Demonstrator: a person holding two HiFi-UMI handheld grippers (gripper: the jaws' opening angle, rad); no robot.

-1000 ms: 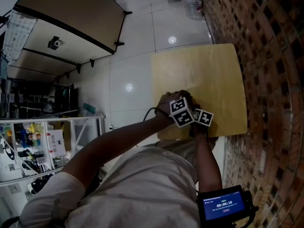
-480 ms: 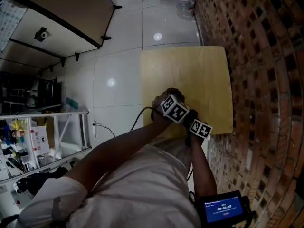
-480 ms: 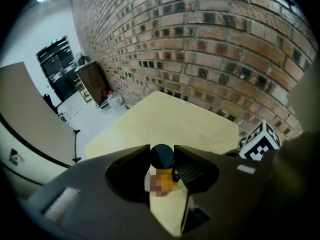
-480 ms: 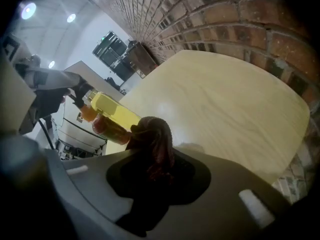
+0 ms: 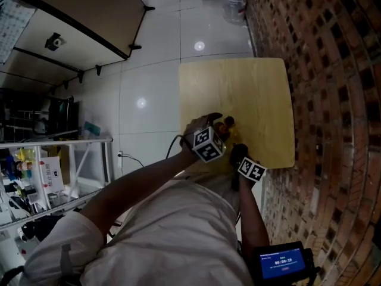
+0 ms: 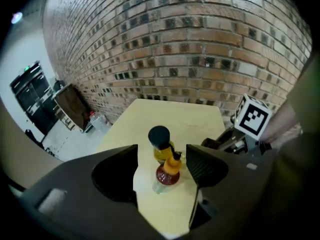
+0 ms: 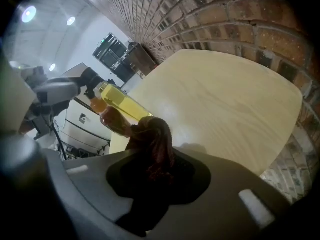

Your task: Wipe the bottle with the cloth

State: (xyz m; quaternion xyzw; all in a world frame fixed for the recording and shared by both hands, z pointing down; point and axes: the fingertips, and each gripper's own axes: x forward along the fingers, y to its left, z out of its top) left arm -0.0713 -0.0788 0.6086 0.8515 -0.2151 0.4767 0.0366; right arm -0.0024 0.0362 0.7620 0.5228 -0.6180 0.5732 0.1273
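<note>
Left gripper [image 6: 164,159] first: jaws just swung wide apart, pads touching nothing. Between them, two bottles standing close together on table [image 5: 262,94]. One is yellow bottle [image 6: 160,144] with dark cap. Other is smaller orange-capped bottle [image 6: 168,171] with red contents, on gripper's side of it. Pair sits in table's near half, about midway between left edge and right edge, where brick wall [image 5: 333,100] runs. Over to right gripper [image 7: 150,171]: jaws pinching bunched dark red cloth [image 7: 154,134], held near bottles by table's near edge.
</note>
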